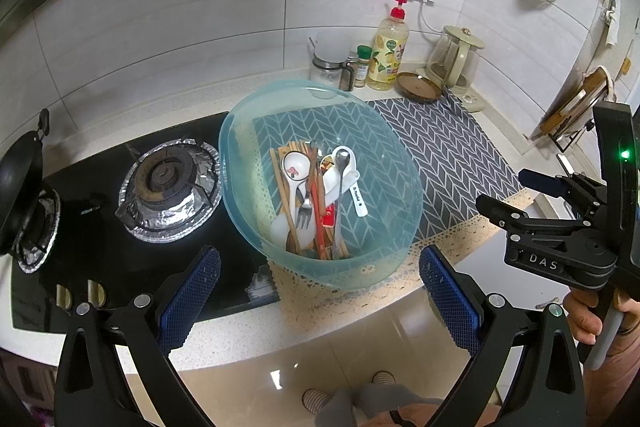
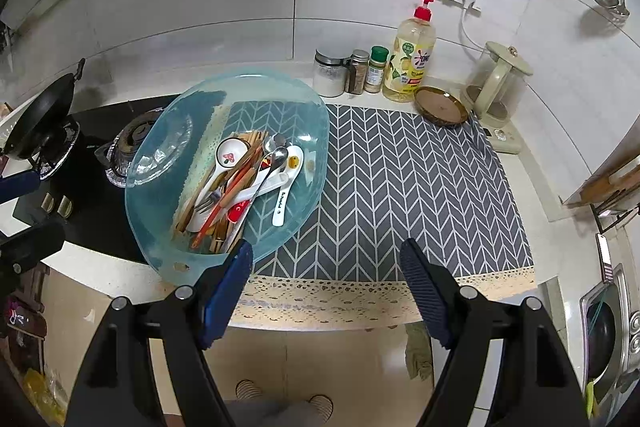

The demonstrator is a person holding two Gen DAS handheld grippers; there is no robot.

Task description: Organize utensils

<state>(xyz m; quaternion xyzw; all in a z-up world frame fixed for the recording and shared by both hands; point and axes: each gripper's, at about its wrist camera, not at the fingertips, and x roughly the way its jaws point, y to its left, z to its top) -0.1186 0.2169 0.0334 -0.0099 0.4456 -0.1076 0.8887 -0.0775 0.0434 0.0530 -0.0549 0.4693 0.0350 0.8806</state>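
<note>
Kitchen table [image 2: 532, 187] beside a gas stove [image 1: 168, 183], covered by a chevron mat [image 2: 400, 187]. All utensils [image 1: 316, 195] are seen heaped in a translucent blue basin [image 1: 256, 115] at the mat's left end: spoons, fork, chopsticks. Nothing is laid out on the mat yet; sorting is judged not started. Left hand-held gripper [image 1: 320, 301] is held wide and empty, right hand-held gripper [image 2: 326, 293] likewise, both short of the basin.
</note>
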